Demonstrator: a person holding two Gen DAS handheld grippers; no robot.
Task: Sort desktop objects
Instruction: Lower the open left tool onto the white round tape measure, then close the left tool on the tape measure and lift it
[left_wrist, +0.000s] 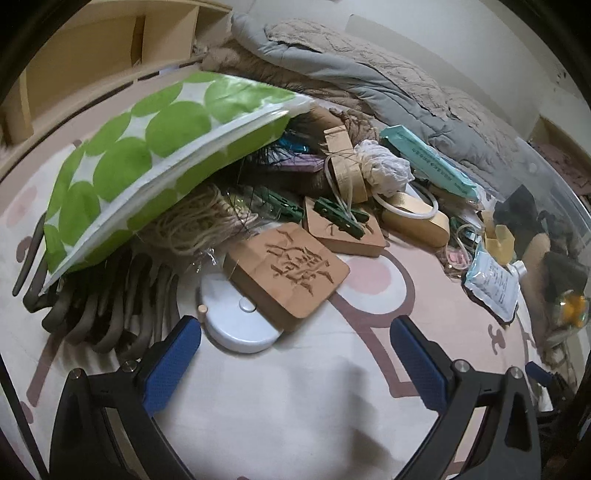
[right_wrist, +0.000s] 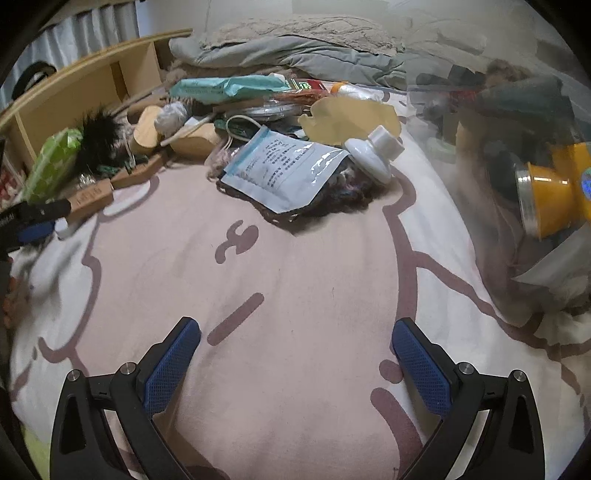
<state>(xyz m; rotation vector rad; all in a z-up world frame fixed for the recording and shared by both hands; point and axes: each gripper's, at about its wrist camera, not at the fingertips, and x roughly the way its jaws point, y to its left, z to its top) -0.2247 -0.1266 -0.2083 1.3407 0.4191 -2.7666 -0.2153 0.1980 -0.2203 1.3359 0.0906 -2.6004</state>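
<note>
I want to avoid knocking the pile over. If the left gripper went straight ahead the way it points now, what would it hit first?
Probably the carved wooden block, which overlaps the white round case just ahead of the open left gripper. The case sits slightly to its left; depth is hard to judge in fisheye.

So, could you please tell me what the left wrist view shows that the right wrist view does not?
Only the left wrist view shows the round white case, the engraved face of the wooden plaque and the grey hangers under the green-dotted bag.

Only the right wrist view shows the orange-capped item inside the clear bin.

Both show the blue-white pouch, the teal packet and open, empty grippers.
</note>
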